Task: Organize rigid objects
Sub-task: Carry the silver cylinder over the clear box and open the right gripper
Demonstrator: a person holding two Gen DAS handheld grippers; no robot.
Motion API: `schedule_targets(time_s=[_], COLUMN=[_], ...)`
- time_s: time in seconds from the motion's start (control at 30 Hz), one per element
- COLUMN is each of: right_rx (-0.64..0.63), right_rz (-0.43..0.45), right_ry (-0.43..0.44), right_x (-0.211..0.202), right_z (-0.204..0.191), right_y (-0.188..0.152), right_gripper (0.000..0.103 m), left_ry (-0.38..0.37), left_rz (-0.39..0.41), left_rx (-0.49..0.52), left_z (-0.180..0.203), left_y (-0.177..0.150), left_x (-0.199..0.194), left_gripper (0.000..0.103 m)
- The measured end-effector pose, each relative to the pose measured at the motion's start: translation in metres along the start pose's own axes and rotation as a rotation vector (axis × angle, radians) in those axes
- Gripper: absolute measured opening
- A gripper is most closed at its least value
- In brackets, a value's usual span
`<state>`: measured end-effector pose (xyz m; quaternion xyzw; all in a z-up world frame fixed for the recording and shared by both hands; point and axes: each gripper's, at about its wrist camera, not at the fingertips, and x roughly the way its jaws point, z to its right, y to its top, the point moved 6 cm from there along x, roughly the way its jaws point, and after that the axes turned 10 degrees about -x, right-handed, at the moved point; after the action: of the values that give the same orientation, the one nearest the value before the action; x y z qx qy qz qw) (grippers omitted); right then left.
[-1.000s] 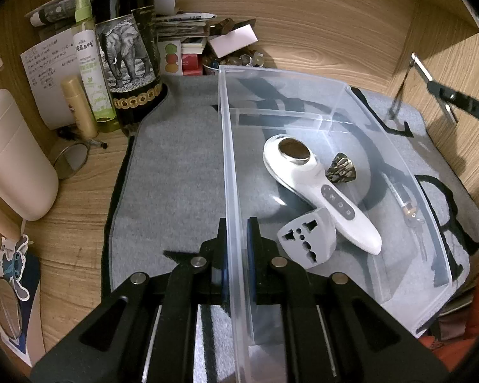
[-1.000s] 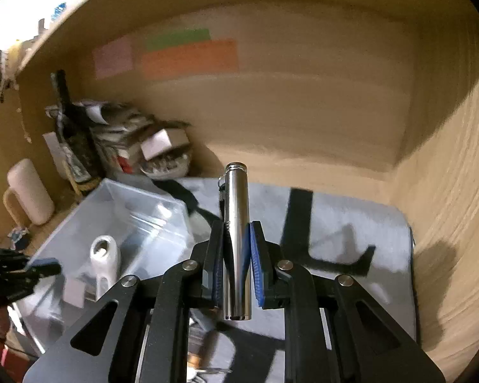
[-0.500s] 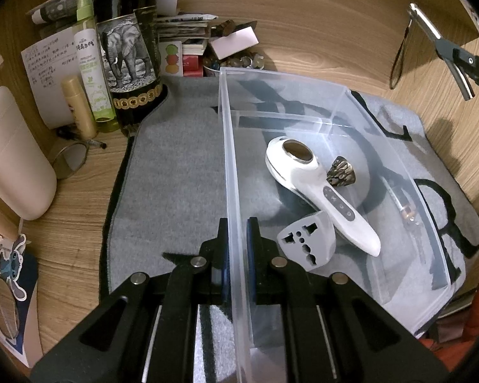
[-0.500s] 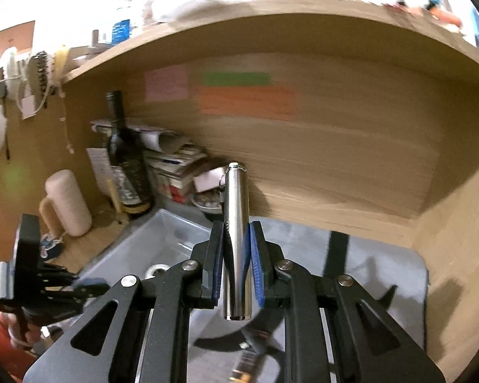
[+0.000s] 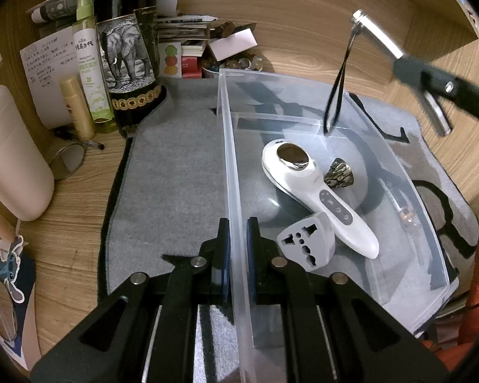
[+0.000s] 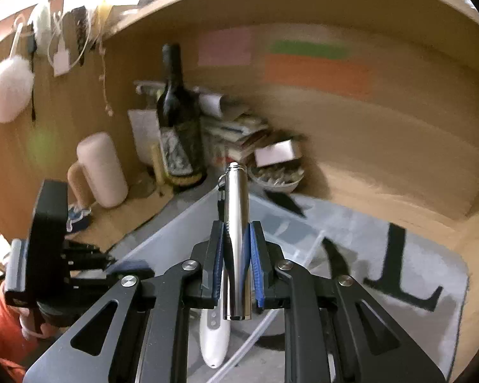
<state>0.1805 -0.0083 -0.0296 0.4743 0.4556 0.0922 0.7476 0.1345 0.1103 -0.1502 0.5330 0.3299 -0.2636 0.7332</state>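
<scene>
We've got the left gripper [image 5: 238, 245] clamped on the clear bin [image 5: 230, 166] wall, right gripper [image 6: 236, 255] pinching a steel flashlight [image 6: 237, 223]; elephant-label wine bottle [image 5: 126, 51] far left, text unreadable.

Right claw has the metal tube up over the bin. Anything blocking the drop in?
Nothing visible. The bin is open-topped, and the tube in the right claw is above it. Massager, adapter and left claw on the near wall leave bare floor.

Bin [image 5: 230, 159] far end free; massager [image 5: 319, 198] mid-floor.
</scene>
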Motion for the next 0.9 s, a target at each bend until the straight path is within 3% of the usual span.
schedule_targets(time_s=[0.57,0.9], right_rx=[-0.081,-0.121], right_rz=[-0.197,-0.309], right_ry=[0.087,0.099], right_x=[0.052,0.068], right_z=[-0.040,-0.041], right_y=[-0.032,-0.052], right_gripper=[0.014,0.014], left_ry=[-0.030,-0.035], left_rz=[0.005,0.007], left_rx=[-0.003,-0.001], left_z=[-0.004,-0.005], left_y=[0.000,-0.001], left_x=[-0.001,0.000], left_gripper=[0.009,0.009])
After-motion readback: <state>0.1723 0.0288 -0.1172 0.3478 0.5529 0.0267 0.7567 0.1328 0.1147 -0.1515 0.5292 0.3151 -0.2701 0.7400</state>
